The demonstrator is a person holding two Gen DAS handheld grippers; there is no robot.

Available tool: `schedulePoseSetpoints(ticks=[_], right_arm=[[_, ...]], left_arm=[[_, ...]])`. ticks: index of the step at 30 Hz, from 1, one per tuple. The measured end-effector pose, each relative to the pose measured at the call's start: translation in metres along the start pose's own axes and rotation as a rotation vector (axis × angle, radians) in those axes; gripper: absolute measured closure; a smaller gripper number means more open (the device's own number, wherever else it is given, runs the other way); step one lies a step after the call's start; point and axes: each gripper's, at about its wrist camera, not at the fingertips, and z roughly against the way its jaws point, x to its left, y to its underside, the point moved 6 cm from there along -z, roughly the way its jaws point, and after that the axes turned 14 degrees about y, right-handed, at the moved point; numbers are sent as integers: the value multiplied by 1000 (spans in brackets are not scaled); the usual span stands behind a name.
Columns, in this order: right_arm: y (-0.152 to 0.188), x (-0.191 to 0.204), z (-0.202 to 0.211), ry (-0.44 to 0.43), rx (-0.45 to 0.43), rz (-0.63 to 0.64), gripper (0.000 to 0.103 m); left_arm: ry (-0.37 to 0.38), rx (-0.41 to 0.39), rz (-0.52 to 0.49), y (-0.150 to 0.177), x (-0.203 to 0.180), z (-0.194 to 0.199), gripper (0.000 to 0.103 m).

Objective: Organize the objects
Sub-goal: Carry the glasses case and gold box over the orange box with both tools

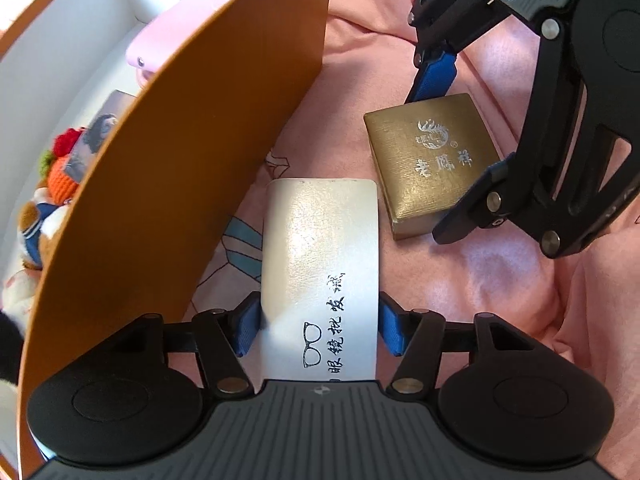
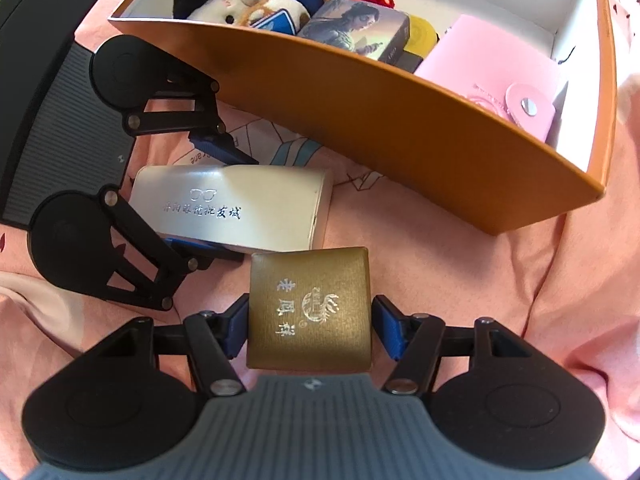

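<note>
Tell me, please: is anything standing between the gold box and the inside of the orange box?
Only the orange box's own near wall stands between. The gold box lies on the pink cloth between the right gripper's fingers, so it must be lifted over that wall. The white glasses case lies beside it, not across the way.

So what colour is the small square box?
Gold, with a silver emblem; clearest in the right wrist view.

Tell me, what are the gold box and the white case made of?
Gold box: probably card wrapped in metallic brushed paper, judging by its fine lines and sheen. White case: looks like pearly faux leather, with a fine grain and soft shine.
</note>
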Motion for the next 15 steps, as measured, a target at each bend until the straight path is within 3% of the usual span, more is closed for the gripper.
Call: schedulePoseSetpoints(ticks=[7, 15], right_arm=[[6, 3, 27, 54, -50, 38, 38], [5, 8, 90, 96, -157, 95, 38]], left_arm=[[-80, -55, -33, 2, -21, 29, 35], [-127, -106, -83, 2, -49, 83, 35]])
